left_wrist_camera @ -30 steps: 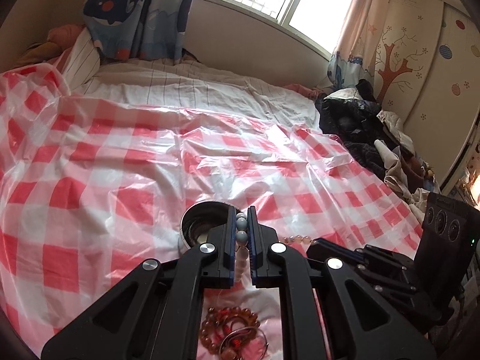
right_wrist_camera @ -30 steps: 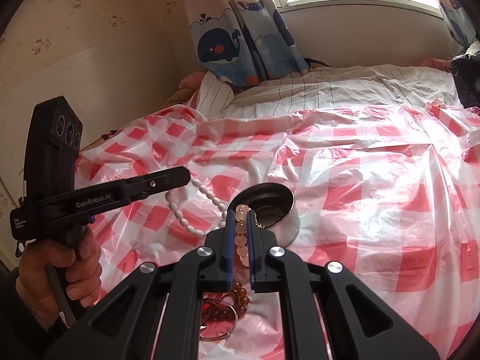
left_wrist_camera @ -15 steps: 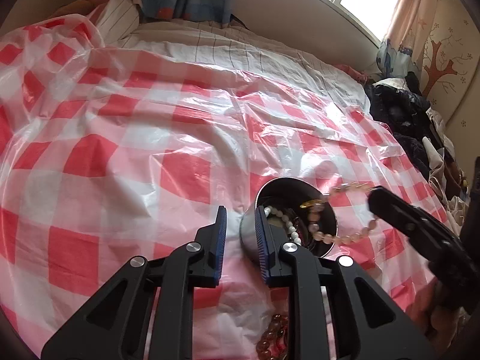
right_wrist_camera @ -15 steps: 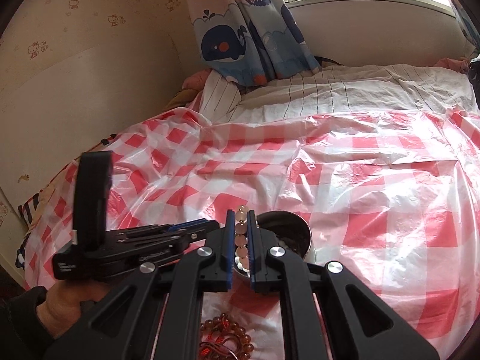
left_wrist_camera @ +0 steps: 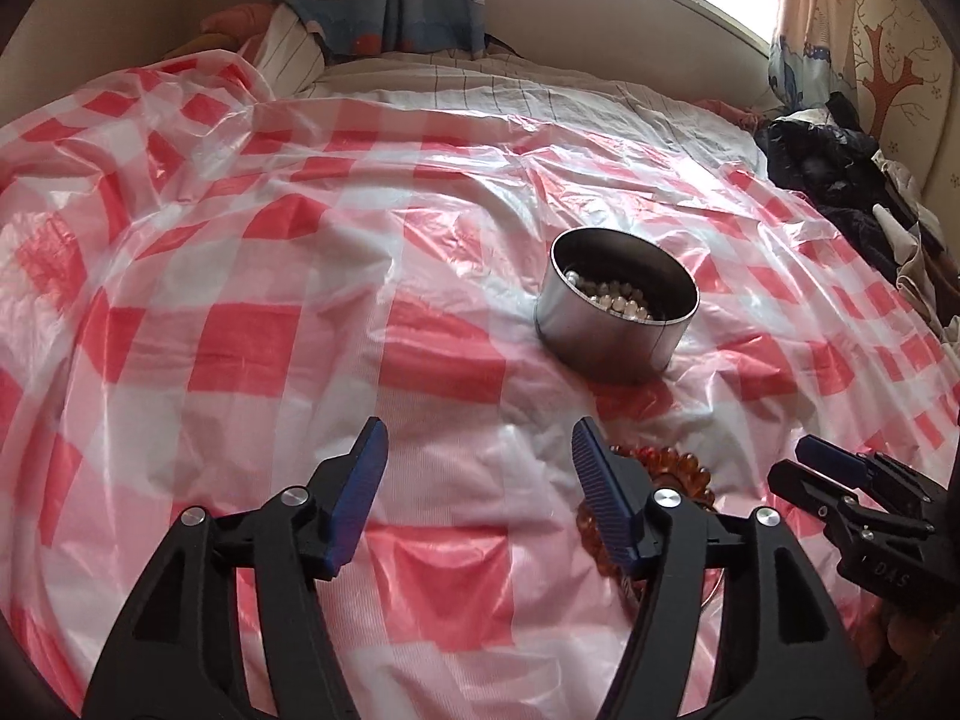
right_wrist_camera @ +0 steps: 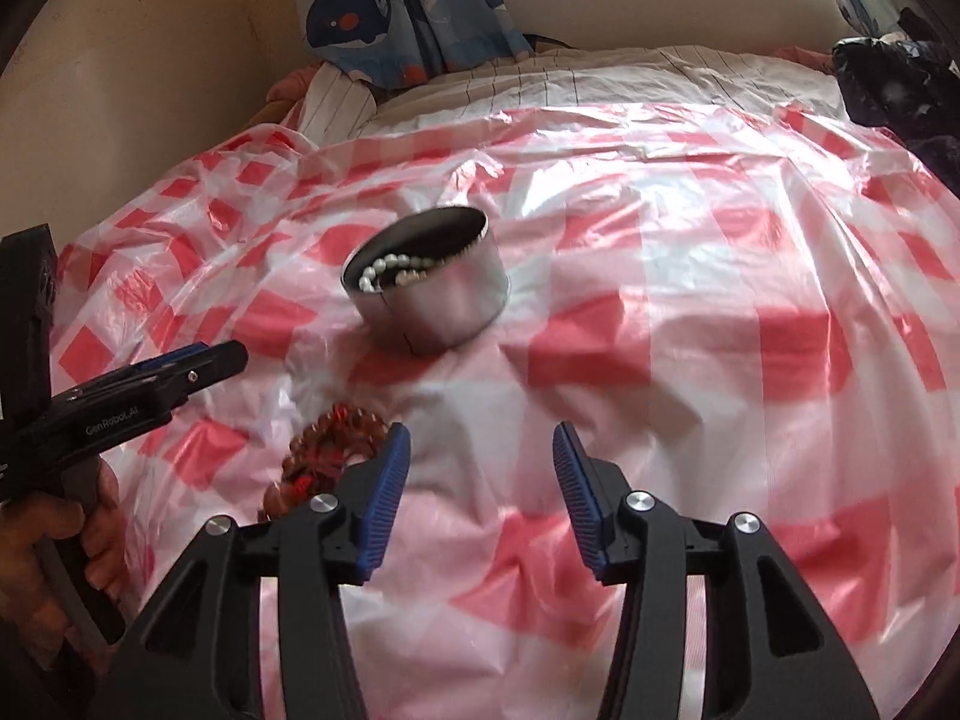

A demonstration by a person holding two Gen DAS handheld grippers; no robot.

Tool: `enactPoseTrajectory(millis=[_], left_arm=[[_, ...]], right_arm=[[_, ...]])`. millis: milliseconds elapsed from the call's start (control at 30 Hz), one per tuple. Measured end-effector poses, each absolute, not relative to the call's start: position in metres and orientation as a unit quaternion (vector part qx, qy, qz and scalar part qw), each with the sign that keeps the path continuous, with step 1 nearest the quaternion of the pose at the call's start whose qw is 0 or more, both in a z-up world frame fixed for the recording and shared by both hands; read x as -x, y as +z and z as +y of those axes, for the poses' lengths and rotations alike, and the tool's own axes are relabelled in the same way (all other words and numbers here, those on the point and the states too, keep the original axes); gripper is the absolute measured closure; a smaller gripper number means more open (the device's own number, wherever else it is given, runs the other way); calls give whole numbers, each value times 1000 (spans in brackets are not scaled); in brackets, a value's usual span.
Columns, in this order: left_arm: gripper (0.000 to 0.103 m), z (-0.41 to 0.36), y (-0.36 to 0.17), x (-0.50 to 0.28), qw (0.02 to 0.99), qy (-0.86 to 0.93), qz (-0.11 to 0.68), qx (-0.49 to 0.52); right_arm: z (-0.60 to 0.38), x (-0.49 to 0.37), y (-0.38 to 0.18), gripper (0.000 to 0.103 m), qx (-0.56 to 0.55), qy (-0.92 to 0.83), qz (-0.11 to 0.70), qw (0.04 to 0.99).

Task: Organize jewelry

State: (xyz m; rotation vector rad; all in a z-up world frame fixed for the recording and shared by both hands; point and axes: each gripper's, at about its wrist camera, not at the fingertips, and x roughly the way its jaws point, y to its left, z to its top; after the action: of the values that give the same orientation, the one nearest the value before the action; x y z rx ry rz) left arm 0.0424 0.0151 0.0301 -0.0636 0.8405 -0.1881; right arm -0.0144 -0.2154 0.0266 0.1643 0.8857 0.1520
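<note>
- Now both tools hang empty over a bed draped in a red-and-white checked plastic sheet (left_wrist_camera: 252, 276); a second ago each was pinching a strand of beads.
- The left gripper (left_wrist_camera: 474, 474) has its jaws spread wide, nothing between them; half a second back it was already letting its white strand slip into the tin.
- The right gripper (right_wrist_camera: 480, 474) is likewise released and spread, its pale pink strand gone from the blue pads (right_wrist_camera: 384, 480).
- The metal tin (left_wrist_camera: 618, 324) stands upright on the sheet, ahead of both tools, with pearl-like beads (right_wrist_camera: 390, 269) coiled inside; the pink strand cannot be picked out there for certain.
- An amber-brown beaded bracelet (right_wrist_camera: 327, 450) lies on the sheet, outside the tin and just beside the right gripper's left finger.
- By this showing, two pieces appear stowed and the bracelet looks the likely next pick.
</note>
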Motion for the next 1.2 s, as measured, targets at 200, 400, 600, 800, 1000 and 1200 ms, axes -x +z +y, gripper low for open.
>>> enactPoseTrajectory(millis=[200,400,600,800,1000,1200], left_arm=[[23,18,13,-24,915,-57,399,27],[19,24,8,-23,917,-45,396,35],[14,14,9,-22,918,-37,394,9],[13,13,8,-22,918,-36,396,6],[12,12,6,-22,916,-36,399,3],[12,12,5,-23,916,-36,400,2]], right_arm=[[-205,27,15,41,-63,58,419,904],[-206,26,14,33,-63,58,416,905],[-203,27,14,27,-56,56,413,907],[-204,26,13,27,-56,56,413,907],[-203,26,13,27,-56,56,413,907],[-203,26,13,26,-56,56,413,907]])
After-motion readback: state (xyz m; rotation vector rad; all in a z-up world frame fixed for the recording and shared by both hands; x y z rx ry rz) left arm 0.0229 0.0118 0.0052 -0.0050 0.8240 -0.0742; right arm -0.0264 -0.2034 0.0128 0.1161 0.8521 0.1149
